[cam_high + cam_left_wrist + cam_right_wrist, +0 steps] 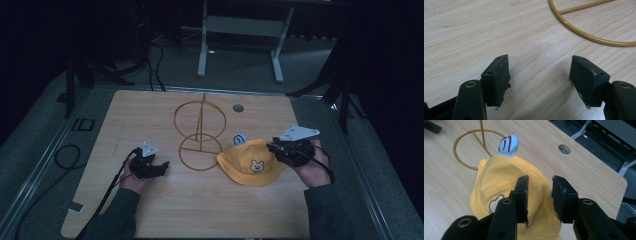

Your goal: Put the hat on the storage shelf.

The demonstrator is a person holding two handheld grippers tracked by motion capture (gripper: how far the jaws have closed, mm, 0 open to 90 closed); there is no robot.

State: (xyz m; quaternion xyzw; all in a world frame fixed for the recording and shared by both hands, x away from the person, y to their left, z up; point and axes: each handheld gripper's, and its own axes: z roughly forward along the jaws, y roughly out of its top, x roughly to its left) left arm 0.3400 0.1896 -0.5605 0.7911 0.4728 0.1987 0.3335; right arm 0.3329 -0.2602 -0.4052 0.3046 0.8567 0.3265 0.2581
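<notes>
Left gripper [161,165], lower left of the high view, sits with jaws spread wide over bare table [150,210], holding nothing. Centre frame, the wire stand [200,131] is upright. Right of it the yellow hat [251,162] lies on the wood, and the right gripper [272,146] is at its right edge, jaws parted, hat fabric between them but no visible pinch. Risk: a shallow bite slips off the soft cloth, or a lifted hat clips the stand and tips it. The hat's far rim is hidden, and I can't tell whether the pads touch.
</notes>
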